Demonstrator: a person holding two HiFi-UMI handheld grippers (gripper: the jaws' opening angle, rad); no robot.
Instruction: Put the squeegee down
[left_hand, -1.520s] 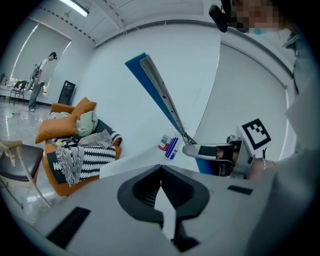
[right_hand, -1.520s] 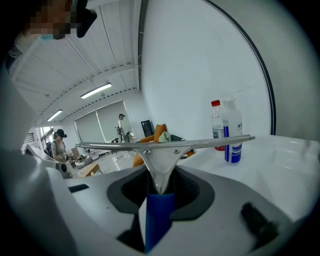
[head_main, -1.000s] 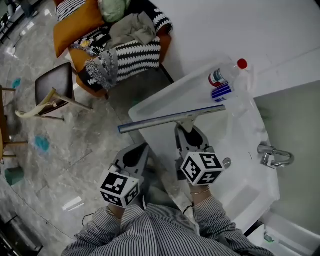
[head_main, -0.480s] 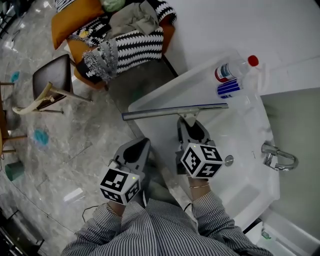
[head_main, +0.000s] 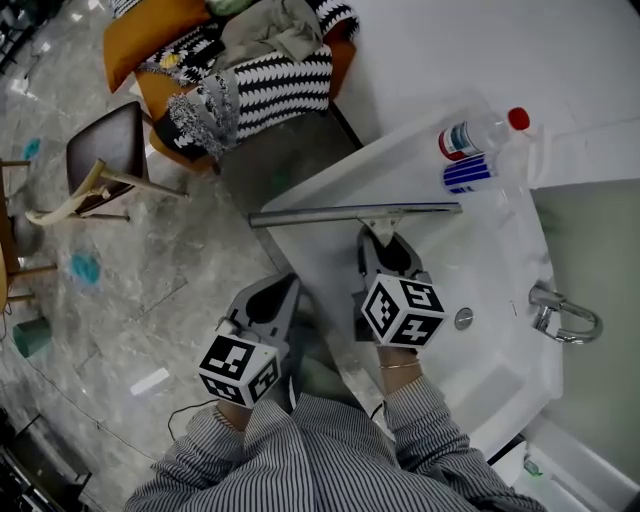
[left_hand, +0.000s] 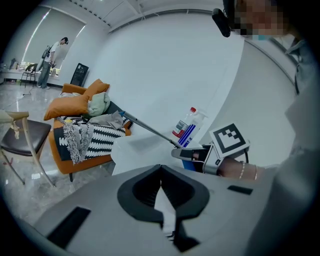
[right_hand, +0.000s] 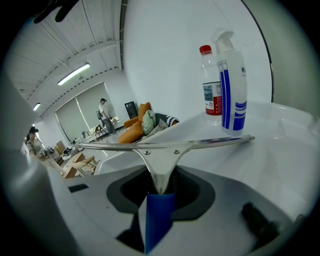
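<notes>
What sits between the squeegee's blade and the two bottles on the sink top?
Nothing: only bare white sink top separates the squeegee from the spray bottle and water bottle, as the head view and right gripper view show.

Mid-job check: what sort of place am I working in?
Probably a showroom-like hall, not a real bathroom: white sink with faucet, an orange sofa nearby, chair on polished stone floor.

Left tool (head_main: 284, 292): jaws together, nothing between them, angled downward.
Right tool (head_main: 384, 245): jaws on the squeegee (head_main: 355, 213) handle, just eased slightly wider, angled downward.
Arms: both forearms in striped sleeves (head_main: 310, 455), side by side.
</notes>
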